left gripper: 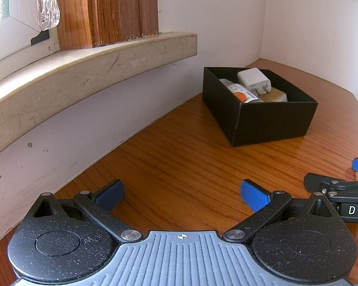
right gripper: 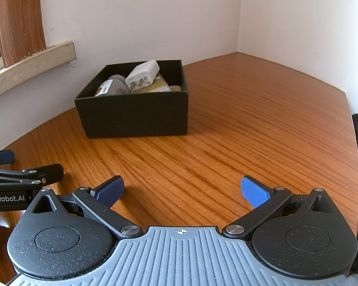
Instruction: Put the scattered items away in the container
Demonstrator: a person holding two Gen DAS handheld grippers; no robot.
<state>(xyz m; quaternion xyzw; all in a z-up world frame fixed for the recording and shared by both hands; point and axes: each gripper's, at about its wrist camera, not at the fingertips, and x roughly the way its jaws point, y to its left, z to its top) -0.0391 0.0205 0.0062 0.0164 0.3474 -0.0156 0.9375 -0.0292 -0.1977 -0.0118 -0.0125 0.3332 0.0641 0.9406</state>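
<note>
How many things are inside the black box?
3 that I can see in the black box: a white charger on top, a labelled bottle at the left, and a gold packet underneath. More may be hidden.

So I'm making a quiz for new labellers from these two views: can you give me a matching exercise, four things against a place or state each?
Things:
1. charger
2. box
3. left tool
4. bottle

Places or states:
A. black, standing on the wooden table near the wall
B. open, holding nothing
C. white, lying on top of the other contents, prongs showing
D. lying on its side in the box, beside the charger

Pairs: 1-C, 2-A, 3-B, 4-D
</note>
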